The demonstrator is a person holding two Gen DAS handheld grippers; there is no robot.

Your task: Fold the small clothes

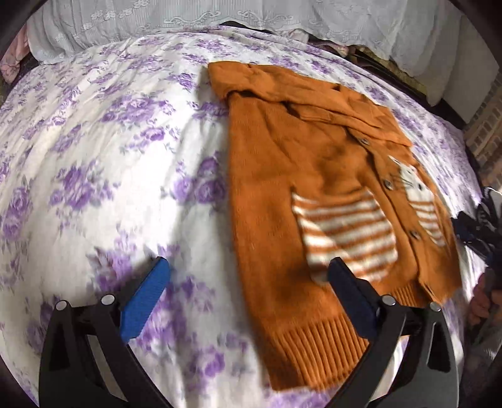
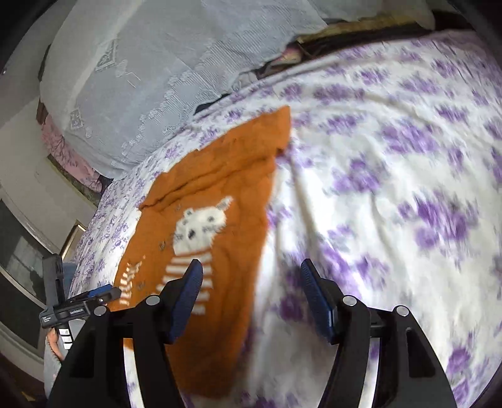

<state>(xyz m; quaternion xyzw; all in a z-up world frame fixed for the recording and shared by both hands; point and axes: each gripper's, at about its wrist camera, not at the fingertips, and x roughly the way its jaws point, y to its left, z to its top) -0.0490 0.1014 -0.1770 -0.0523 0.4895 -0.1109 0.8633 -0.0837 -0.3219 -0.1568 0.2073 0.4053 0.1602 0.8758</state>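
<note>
An orange knit child's cardigan [image 1: 313,194] with white stripes, buttons and a white cat motif lies flat on the bed, sleeves folded in. My left gripper [image 1: 248,282] is open and empty, hovering above its left hem edge; the right finger is over the striped patch. In the right wrist view the cardigan [image 2: 216,194] lies left of centre. My right gripper [image 2: 251,292] is open and empty above its right edge, the left finger over the stripes. The left gripper [image 2: 94,298] shows at the far left.
The bed has a white sheet with purple flowers [image 1: 109,172], also in the right wrist view [image 2: 392,204]. White lace pillows [image 1: 157,18] lie at the head [image 2: 157,78]. A dark bed frame and brick wall [image 1: 483,131] are on the right.
</note>
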